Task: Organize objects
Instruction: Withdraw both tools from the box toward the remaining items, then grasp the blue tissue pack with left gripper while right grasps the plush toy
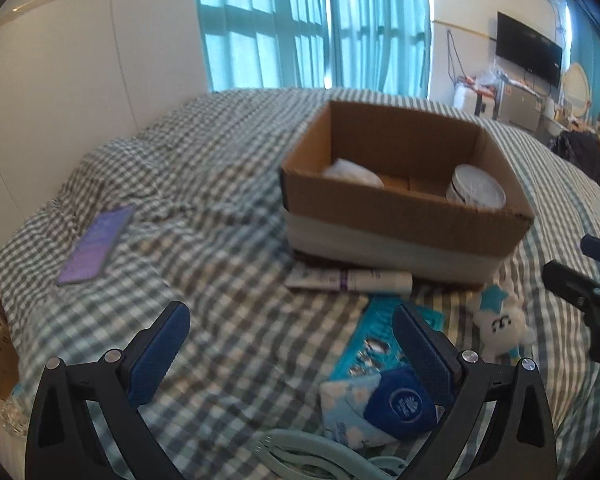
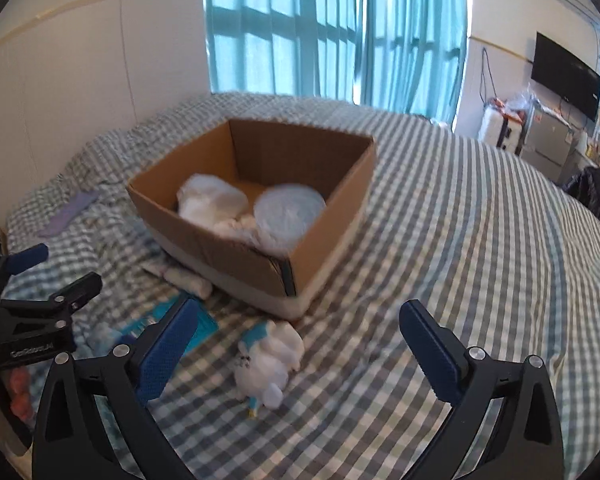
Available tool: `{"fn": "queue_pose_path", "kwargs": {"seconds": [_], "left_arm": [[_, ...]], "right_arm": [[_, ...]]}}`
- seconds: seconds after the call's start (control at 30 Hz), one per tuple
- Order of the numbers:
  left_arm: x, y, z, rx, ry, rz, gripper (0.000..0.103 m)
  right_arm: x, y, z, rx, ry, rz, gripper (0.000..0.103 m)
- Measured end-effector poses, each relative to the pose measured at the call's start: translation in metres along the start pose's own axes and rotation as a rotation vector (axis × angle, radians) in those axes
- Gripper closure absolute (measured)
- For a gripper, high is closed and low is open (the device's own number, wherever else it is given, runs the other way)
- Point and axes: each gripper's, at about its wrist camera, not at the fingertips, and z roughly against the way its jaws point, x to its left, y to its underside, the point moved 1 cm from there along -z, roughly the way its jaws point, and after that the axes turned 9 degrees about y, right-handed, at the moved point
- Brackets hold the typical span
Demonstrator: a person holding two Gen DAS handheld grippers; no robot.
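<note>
Bed w/ green-white checked cover fills both views; everything placed rel. to the cardboard box, which sits open-topped on the cover mid-bed. Inside box: a white crumpled item on its left side & a round white-lidded tub on its right, the two touching or nearly so in right wrist view.

Purple flat packet lies well left of box, on rumpled cover. White tube w/ purple band lies along box's near wall, just beside it, poss. touching – can't tell. Teal snack pack is nearer the cameras than the tube, in front of box. Blue-white pouch sits nearer still, touching the teal pack's near end. Small white plush w/ blue star lies just off box's near right corner, apart from it. Pale green hanger-like piece at bottom edge of left wrist view, farthest from box.

Left gripper: jaws wide apart, holding nothing, hovering in front of box; its right finger overlaps teal pack in view, contact unclear. Right gripper: jaws wide apart, nothing held, poised above the plush, which shows between the fingers; no contact visible
</note>
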Motion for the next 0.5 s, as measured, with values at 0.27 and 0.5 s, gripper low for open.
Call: {"fn": "queue_pose_path", "kwargs": {"seconds": [0.27,0.5], "left_arm": [[-0.019,0.018,-0.011,0.055,0.074,-0.043,0.0],[-0.031,0.035,-0.02,0.12,0.137,-0.074,0.0]], "right_arm": [[0.016,0.02,-0.035,0.12,-0.024,0.034,0.002],[0.017,0.026,-0.048,0.176,-0.023,0.035,0.018]]}}
